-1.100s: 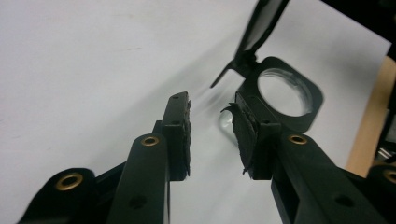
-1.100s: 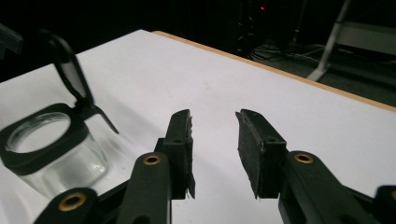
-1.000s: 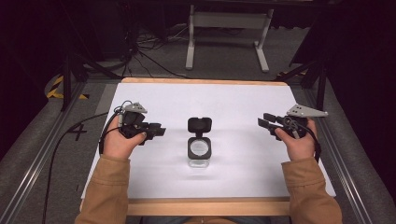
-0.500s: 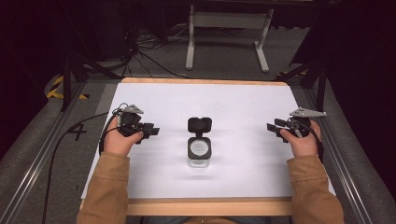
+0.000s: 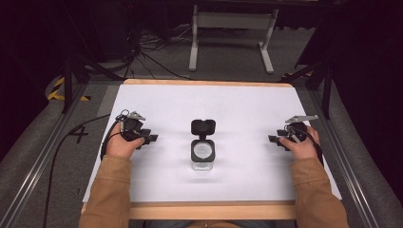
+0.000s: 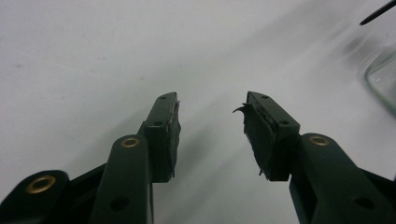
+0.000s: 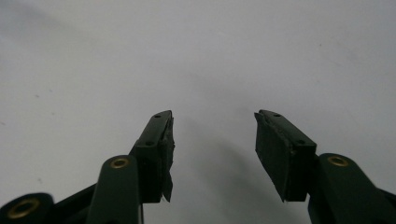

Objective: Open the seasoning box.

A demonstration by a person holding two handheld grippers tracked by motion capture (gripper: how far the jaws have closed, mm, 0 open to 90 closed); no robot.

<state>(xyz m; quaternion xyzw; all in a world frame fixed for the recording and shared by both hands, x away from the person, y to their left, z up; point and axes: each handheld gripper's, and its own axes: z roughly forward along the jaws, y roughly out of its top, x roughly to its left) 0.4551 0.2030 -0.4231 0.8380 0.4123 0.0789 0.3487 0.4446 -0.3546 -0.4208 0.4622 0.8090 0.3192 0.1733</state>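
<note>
A clear container with its black flip lid swung open toward twelve o'clock stands mid-table on the white table. The left gripper sits well off at its nine o'clock and the right gripper well off at three o'clock. Both point inward at it, their jaws just opened wide with nothing between them.

White table sheet; grey floor, cables, metal stand beyond.
</note>
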